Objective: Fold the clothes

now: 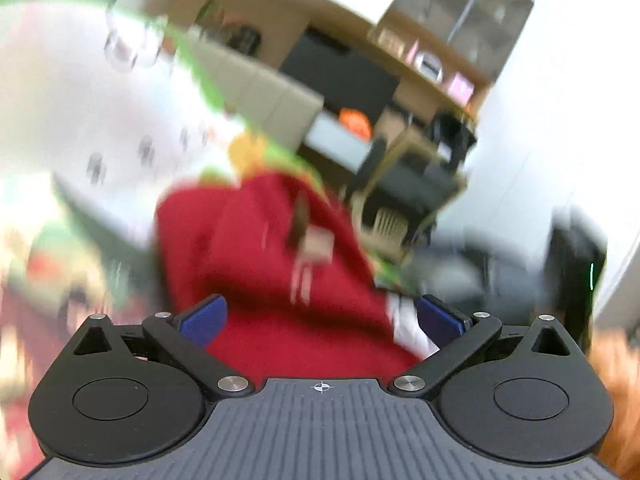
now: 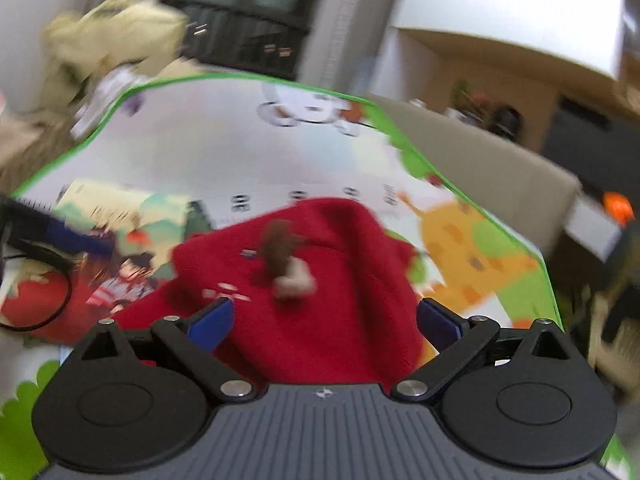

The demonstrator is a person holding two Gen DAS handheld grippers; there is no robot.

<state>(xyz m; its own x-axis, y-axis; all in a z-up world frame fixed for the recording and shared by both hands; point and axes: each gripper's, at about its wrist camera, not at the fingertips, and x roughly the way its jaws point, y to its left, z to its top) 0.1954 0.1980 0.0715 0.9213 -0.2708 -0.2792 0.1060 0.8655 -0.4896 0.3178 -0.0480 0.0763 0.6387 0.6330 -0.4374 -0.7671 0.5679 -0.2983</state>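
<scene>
A red garment (image 1: 260,264) with a small brown and cream motif lies bunched on a printed play mat (image 1: 60,92). My left gripper (image 1: 322,320) hovers over its near edge, blue pads (image 1: 204,320) spread wide, nothing gripped; a white bit of cloth (image 1: 408,328) shows by the right pad. In the right wrist view the same red garment (image 2: 320,280) lies on the green-edged mat (image 2: 224,140). My right gripper (image 2: 324,322) is open above its near part, pads (image 2: 212,324) on either side of the cloth. Both views are motion-blurred.
A beige sofa (image 2: 480,184) borders the mat on the right. A wooden shelf with a dark screen (image 1: 340,68) stands behind. A wooden chair frame (image 1: 408,184) is near the garment's far side. A pale cloth pile (image 2: 112,44) and a black cable (image 2: 48,280) lie at left.
</scene>
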